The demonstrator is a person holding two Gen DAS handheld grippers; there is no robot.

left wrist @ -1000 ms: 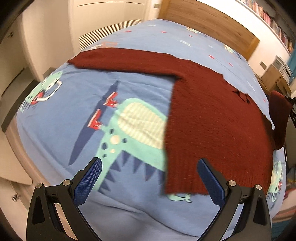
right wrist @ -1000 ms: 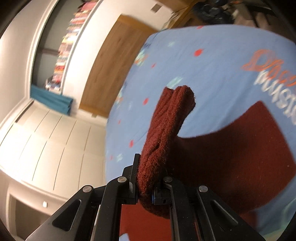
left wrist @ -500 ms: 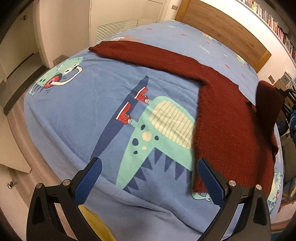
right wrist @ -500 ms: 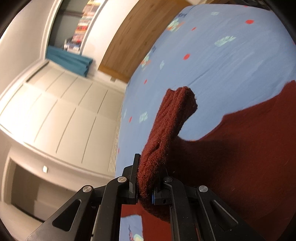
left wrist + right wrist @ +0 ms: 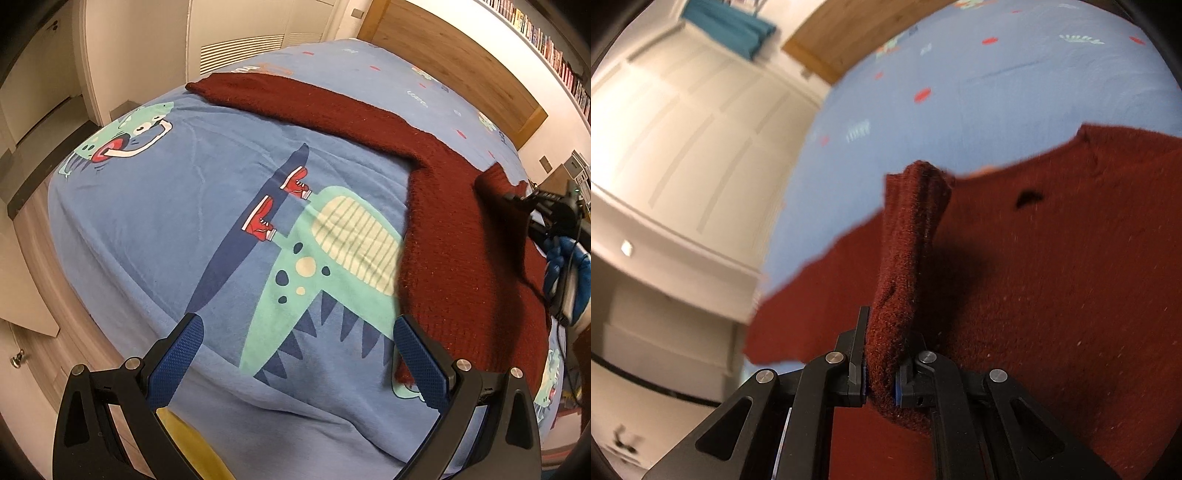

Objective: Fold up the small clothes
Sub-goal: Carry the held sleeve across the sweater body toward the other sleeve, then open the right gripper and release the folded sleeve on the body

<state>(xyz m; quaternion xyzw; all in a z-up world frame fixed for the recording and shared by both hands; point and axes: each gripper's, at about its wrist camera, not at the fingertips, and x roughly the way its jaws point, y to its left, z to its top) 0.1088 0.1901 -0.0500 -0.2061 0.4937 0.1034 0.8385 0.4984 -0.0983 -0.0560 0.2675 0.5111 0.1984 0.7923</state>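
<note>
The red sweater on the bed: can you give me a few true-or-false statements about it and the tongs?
1. The right tongs pinch a sleeve of the sweater. True.
2. The left tongs grip the hem. False: they are open and hold nothing.
3. The other sleeve lies stretched out flat on the bed. True.
4. The bed cover is plain white. False: it is blue with a dinosaur print.

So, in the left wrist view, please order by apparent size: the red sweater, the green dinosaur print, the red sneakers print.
1. Red sweater, largest.
2. Green dinosaur print, though nearer the camera, so unsure.
3. Red sneakers print, clearly smallest.
</note>
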